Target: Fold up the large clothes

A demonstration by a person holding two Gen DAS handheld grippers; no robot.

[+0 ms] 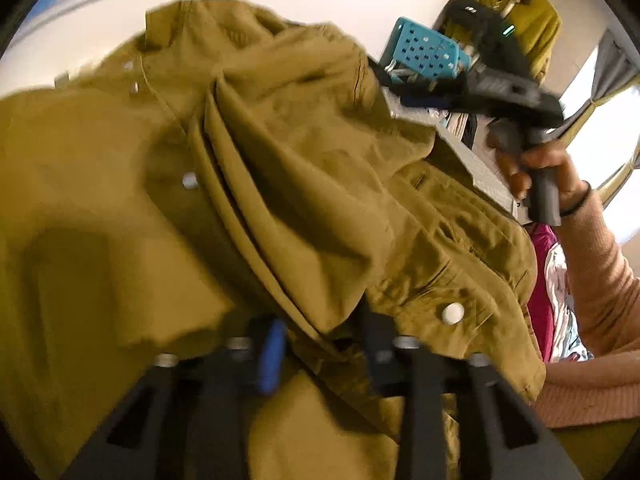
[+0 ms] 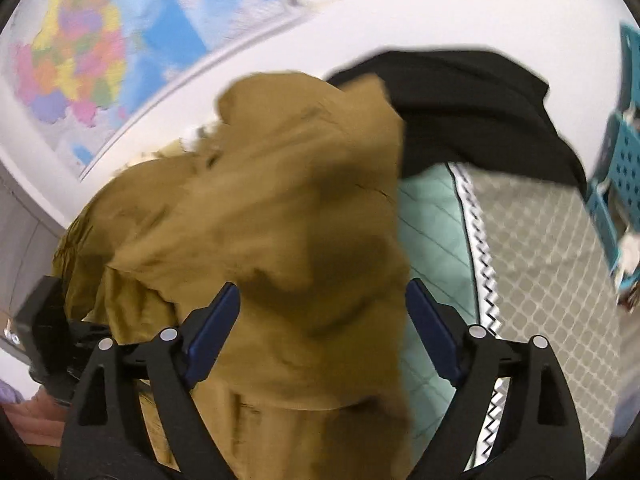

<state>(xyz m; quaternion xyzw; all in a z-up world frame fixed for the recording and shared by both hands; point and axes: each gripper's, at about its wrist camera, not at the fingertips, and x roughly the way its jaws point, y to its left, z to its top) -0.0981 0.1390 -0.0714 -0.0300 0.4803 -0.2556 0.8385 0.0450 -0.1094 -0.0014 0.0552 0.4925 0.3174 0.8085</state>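
An olive-brown jacket (image 1: 248, 168) with white snap buttons fills the left wrist view, bunched and lifted. My left gripper (image 1: 320, 344) is shut on a fold of the jacket, its blue pads partly buried in cloth. In the right wrist view the same jacket (image 2: 288, 216) hangs in a blurred heap in front of my right gripper (image 2: 322, 320), whose blue pads (image 2: 214, 328) stand wide apart around the cloth without pinching it. The right gripper also shows in the left wrist view (image 1: 516, 92), held in a hand at the upper right.
A black garment (image 2: 472, 112) lies behind the jacket on a patterned bedspread (image 2: 552, 264) with a mint quilt (image 2: 432, 232). A teal perforated basket (image 2: 616, 184) stands at the right. A wall map (image 2: 100, 52) hangs behind. Another olive garment (image 1: 536, 24) hangs in the background.
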